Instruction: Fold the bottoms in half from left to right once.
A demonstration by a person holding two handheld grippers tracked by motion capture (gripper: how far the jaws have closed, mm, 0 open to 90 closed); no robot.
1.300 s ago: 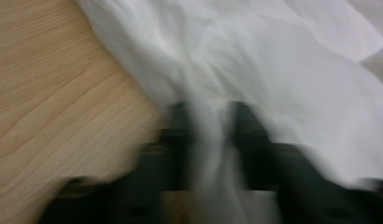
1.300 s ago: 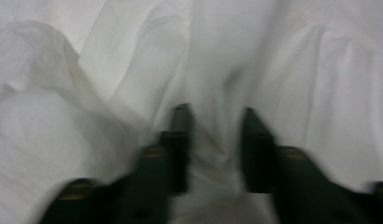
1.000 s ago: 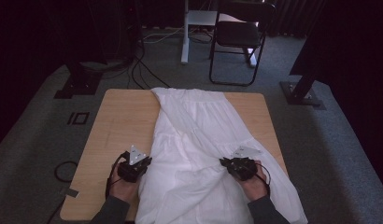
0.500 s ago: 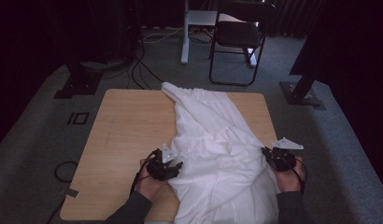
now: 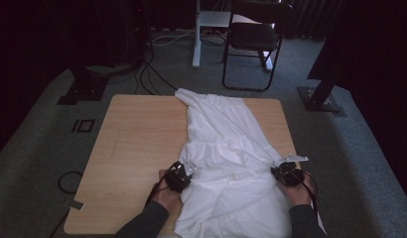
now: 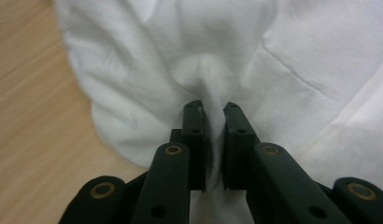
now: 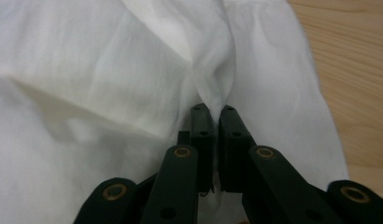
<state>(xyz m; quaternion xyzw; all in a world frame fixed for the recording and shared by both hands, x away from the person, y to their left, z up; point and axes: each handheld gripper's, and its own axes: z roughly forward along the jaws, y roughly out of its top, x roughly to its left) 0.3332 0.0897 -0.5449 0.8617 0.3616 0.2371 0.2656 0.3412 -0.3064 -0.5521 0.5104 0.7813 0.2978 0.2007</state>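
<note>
A light wooden rectangular table [image 5: 127, 148] stands on grey carpet. A crumpled white cloth garment [image 5: 226, 158] lies along the table's right half, reaching from its far edge to its near edge.

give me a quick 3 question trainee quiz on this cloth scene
1. True or false: the left gripper is shut on a fold of the white crumpled cloth garment.
2. Which way does the garment's narrow end point in the high view: A) toward the black folding chair B) toward the person C) off the left edge of the light wooden table?
3. What is pinched in the jaws of the right gripper?

Key: 1 true. 2 A. 3 a fold of the same white garment.
</note>
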